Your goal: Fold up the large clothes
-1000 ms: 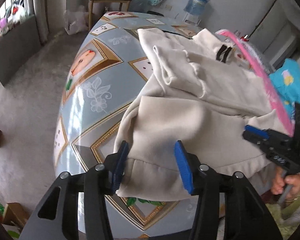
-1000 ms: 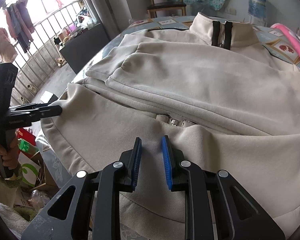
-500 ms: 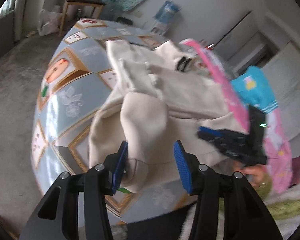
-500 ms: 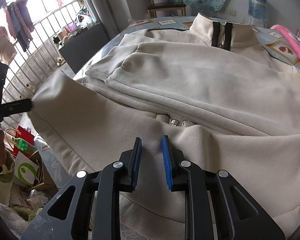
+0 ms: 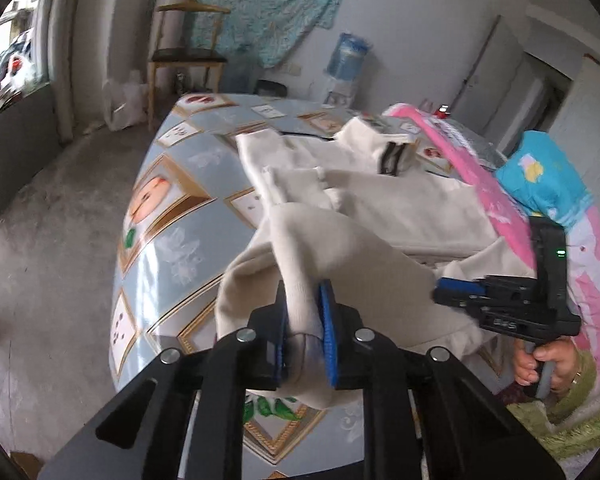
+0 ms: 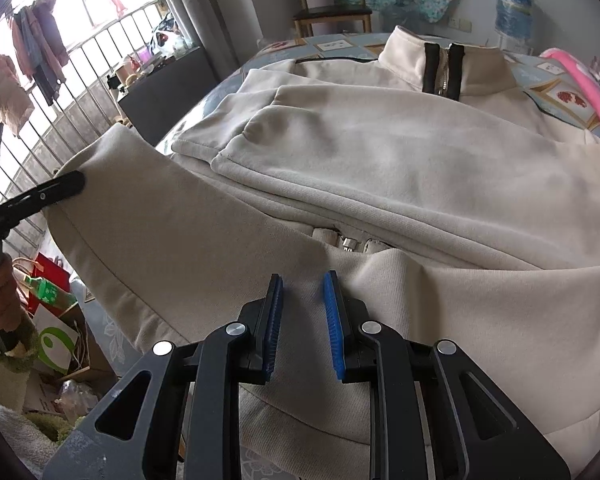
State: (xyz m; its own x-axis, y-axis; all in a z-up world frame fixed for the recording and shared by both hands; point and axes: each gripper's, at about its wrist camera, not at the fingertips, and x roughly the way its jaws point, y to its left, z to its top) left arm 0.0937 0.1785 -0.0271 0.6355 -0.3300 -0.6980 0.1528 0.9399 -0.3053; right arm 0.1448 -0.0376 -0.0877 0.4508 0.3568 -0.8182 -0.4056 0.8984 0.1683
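Right now a cream zip-up jacket [image 6: 380,168] lies spread over the patterned tabletop [image 5: 172,216], its collar with the black-edged zipper [image 6: 444,72] at the far end and both sleeves folded across the front. The left claw [image 5: 304,332] has just been closing, and its blue pads now pinch the ribbed hem at the jacket's near left corner, which stands lifted off the tabletop in a bunched fold; seen from the right wrist, that claw [image 6: 66,184] holds the corner up at the table's edge, with the person's hand [image 6: 0,300] gripping the handle below. The right claw [image 6: 303,320] rests on the hem near the bottom of the zipper, pads narrowly apart with a ridge of cloth between them; I cannot tell whether they truly press it. From the left wrist, the right claw [image 5: 452,292] shows at the jacket's near edge, held by a hand [image 5: 540,360]. Beside the jacket lie a pink hoop [image 5: 480,176] and a blue cloth bundle [image 5: 544,176]. A wooden chair [image 5: 188,56] stands beyond the table.
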